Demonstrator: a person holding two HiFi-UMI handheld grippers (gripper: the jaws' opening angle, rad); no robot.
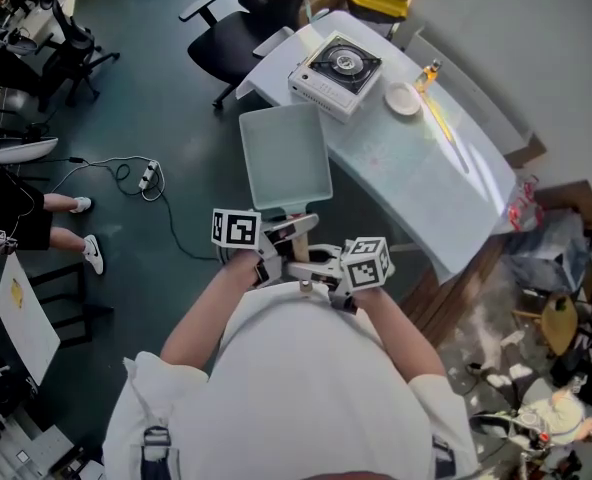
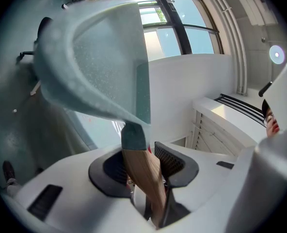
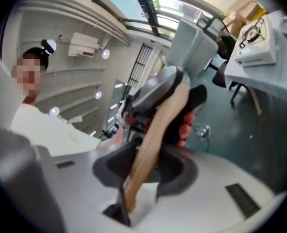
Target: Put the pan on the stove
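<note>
Left gripper [image 2: 143,168] jaws grip the wooden handle [image 2: 149,191] of the one pan [image 1: 284,156], held in the air short of the counter [image 1: 416,173]; right gripper [image 3: 151,166] jaws clamp the same handle (two grips, one handle); the single stove [image 1: 336,71] shows only in the head and right gripper views.

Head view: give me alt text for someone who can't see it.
A person holds a square pale pan by its wooden handle, the left gripper and right gripper both clamped on it, above a dark floor. Ahead, a white table carries a small stove.
</note>
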